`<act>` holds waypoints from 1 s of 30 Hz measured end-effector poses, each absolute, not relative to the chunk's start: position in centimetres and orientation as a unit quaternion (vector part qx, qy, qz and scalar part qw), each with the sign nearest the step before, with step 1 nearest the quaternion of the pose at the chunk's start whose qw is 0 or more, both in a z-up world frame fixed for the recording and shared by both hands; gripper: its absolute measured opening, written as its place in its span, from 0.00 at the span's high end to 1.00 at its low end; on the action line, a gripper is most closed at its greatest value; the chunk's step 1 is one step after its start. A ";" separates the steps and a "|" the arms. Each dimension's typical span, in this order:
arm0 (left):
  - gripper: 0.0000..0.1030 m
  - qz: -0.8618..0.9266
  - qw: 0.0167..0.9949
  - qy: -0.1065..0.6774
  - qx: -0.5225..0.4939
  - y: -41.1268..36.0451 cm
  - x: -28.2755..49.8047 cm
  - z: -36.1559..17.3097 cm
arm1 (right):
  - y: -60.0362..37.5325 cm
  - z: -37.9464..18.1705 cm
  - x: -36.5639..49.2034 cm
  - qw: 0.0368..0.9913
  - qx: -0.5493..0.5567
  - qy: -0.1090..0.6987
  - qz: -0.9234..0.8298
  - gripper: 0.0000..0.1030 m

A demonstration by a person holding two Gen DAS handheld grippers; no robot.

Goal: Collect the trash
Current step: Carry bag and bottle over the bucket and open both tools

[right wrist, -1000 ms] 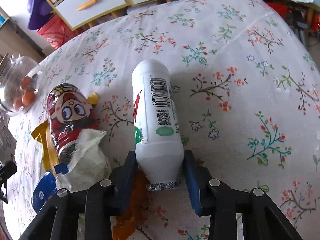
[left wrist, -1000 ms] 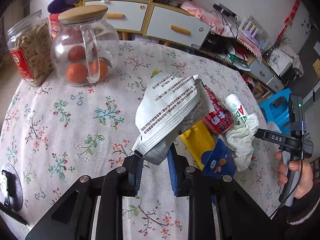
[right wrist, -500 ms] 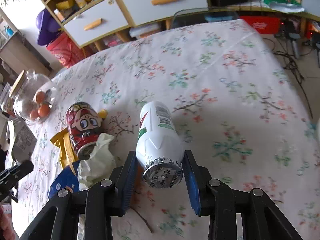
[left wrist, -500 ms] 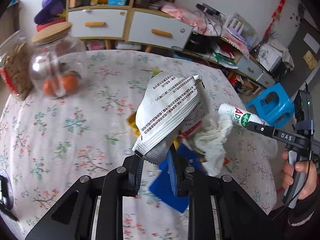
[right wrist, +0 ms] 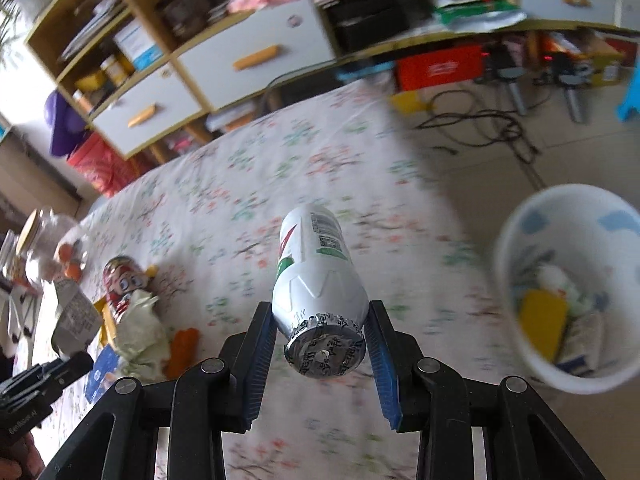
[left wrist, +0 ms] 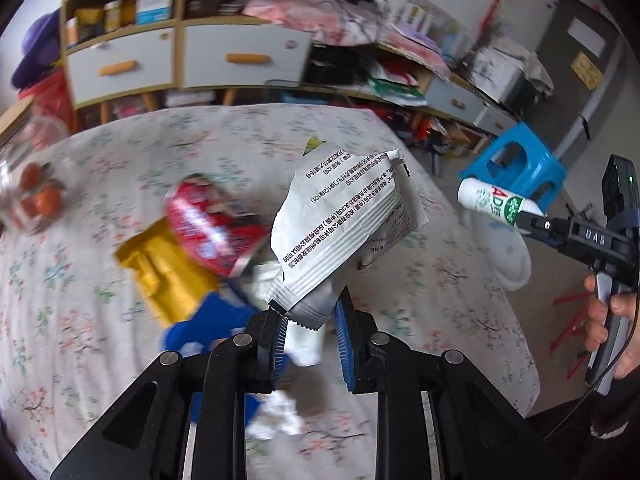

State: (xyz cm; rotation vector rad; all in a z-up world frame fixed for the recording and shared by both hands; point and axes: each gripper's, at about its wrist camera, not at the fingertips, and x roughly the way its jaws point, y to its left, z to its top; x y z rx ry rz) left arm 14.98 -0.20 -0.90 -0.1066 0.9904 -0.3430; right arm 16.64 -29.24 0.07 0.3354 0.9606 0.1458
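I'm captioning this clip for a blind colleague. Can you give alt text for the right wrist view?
The right tool grips a white bottle above a floral tablecloth. A white bin with trash inside stands at right; a red can and wrappers lie at left.

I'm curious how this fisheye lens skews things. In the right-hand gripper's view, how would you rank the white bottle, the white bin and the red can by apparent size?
1. White bin, largest.
2. White bottle; held close to the lens, so enlarged.
3. Red can, smallest, lying farther off.
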 end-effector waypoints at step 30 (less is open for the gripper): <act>0.77 -0.286 0.811 0.508 0.049 -24.3 18.6 -4.0 | -49.6 -1.1 9.9 0.848 0.284 0.438 -0.095 0.48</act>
